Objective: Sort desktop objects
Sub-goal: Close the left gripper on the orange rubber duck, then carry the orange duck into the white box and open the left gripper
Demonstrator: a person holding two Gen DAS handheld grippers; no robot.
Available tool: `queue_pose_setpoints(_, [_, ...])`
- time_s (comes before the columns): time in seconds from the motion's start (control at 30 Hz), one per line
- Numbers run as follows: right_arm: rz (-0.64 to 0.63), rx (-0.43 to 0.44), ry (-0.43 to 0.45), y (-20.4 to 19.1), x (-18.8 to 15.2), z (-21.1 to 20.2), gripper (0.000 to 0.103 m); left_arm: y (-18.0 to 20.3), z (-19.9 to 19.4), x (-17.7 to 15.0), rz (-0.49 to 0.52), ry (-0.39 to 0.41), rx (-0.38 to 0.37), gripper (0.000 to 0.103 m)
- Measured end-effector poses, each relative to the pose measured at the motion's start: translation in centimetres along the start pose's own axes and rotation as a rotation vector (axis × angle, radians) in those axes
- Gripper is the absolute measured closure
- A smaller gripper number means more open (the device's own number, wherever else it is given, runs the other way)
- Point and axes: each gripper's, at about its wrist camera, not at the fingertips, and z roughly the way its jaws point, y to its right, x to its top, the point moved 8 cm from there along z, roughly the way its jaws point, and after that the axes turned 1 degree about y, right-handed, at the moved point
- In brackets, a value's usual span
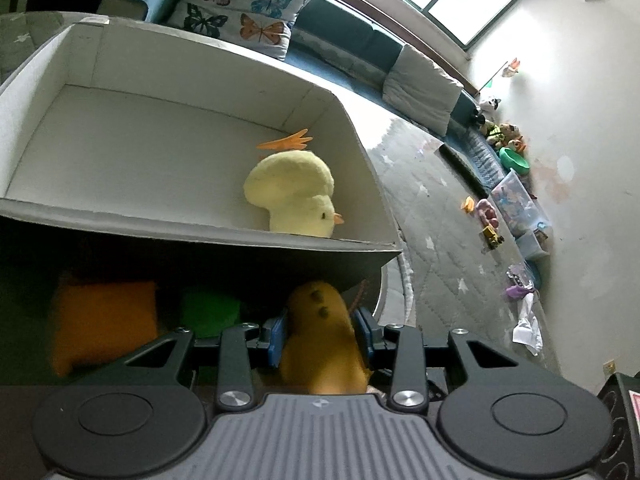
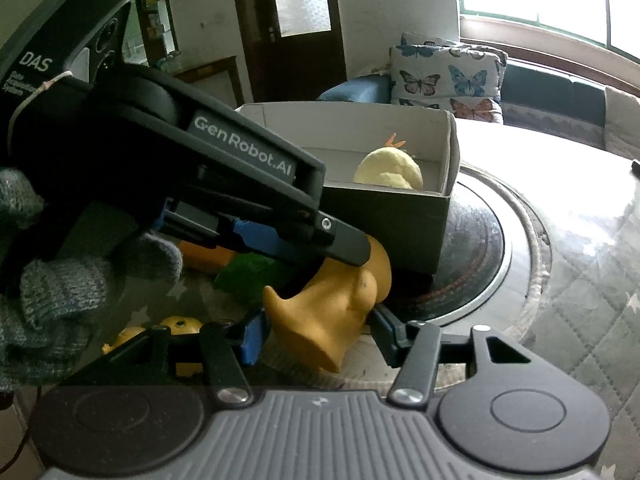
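One pale chick (image 1: 292, 196) lies in the box (image 1: 200, 236), both the left claw (image 1: 320, 330) and right claw (image 2: 316, 334) clamp the orange duck (image 2: 332, 300) beside it, and other toys (image 1: 104, 324) wait on the worktop

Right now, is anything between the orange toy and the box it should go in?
The near wall of the box rises right behind the orange toy, so the toy must go up over it. Inside, a yellow plush chick lies at one end; the rest looks free.
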Motion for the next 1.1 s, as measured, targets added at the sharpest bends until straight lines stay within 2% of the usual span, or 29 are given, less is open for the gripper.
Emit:
queue_pose_setpoints(0.37, [0.003, 0.000, 0.003, 0.1, -0.1, 0.2, 0.050, -0.2, 1.6, 0.2, -0.034, -0.020, 0.024, 0.059])
queue_pose_setpoints(0.63, [-0.004, -0.001, 0.007, -0.4, -0.2, -0.6, 0.050, 0.2, 0.9, -0.3, -0.053, -0.023, 0.026, 0.060])
queue_pose_setpoints(0.83, [-0.075, -0.002, 0.057, -2.2, 0.7, -3.4, 0.050, 1.7, -2.8, -0.1, -0.020, 0.035, 0.018, 0.060])
queue_pose_setpoints(1.1, [-0.165, 0.023, 0.156, -3.7, 5.6, -4.1, 0.050, 2.3, -6.3, 4.8, 0.004, 0.170, 0.047, 0.060])
